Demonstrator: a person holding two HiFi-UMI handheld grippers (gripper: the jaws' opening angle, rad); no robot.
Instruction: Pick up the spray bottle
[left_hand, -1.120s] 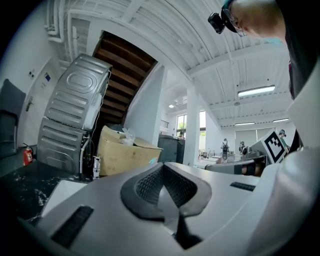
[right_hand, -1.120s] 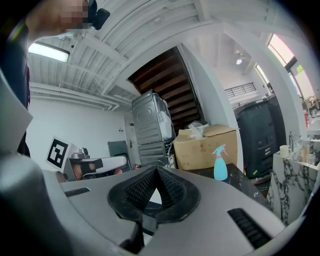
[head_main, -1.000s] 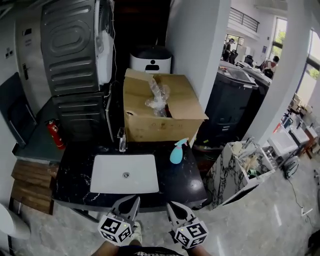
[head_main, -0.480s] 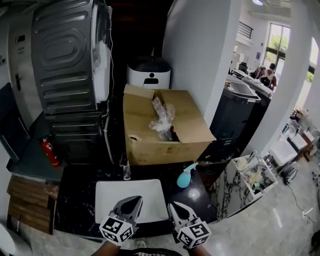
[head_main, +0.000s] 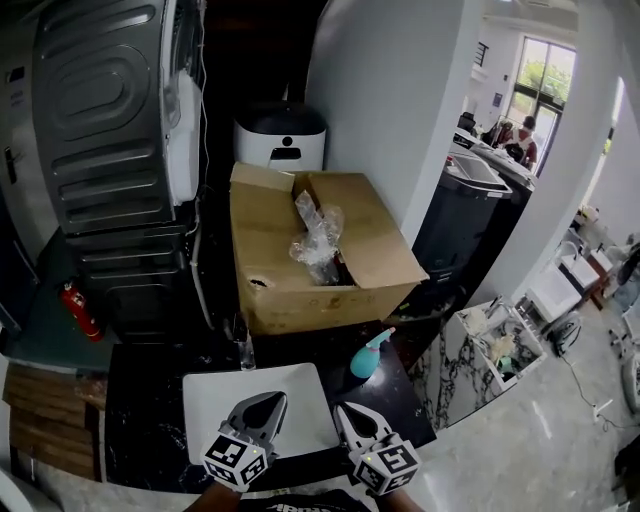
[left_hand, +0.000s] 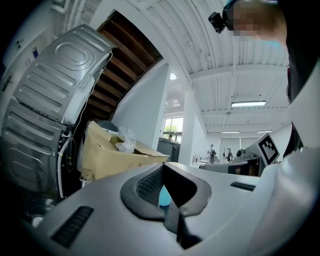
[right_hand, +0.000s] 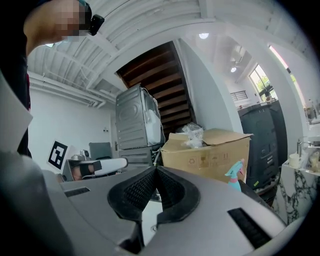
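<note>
The left gripper (head_main: 268, 401) and right gripper (head_main: 344, 410) are pale grey tapered shells; black ribbed pads (right_hand: 135, 192) line the jaws; a white cube (head_main: 235, 462) with black square markers caps each rear.

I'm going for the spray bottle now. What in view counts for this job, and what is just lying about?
Job: turquoise plastic spray bottle with pink nozzle; right gripper and left gripper, both jaws shut, empty.
Lying about: brown cardboard box; crumpled clear plastic wrap; white rectangular sink; red fire extinguisher.
</note>
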